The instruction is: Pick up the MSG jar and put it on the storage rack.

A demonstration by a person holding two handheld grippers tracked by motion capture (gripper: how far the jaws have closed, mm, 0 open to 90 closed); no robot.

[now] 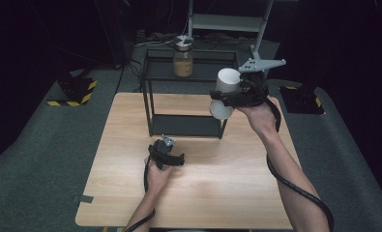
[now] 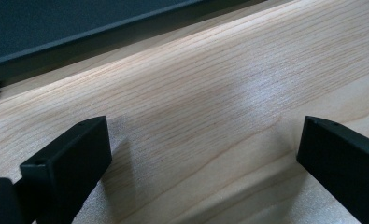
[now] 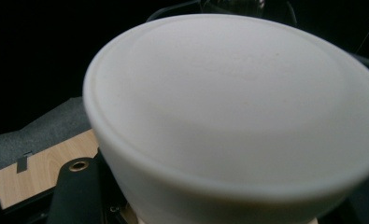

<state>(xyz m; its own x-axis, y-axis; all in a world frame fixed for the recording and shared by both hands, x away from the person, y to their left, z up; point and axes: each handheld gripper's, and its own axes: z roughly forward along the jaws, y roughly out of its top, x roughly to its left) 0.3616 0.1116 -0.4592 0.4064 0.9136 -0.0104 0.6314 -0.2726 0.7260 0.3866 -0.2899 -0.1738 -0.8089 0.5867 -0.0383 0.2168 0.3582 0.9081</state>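
A white cup is held in the air, tilted on its side, at the right end of the black wire rack. My right gripper is shut on it around its middle. In the right gripper view the cup's round end sits very close to the camera and hides the jaws' tips. My left gripper rests low on the wooden table in front of the rack. In the left gripper view my left gripper is open over bare wood, with nothing between its jaws.
A glass jar with brown contents and a metal lid stands on the rack's top shelf. The rack's dark lower shelf lies just beyond the left jaws. Grey floor surrounds the table, and a metal stand rises behind it.
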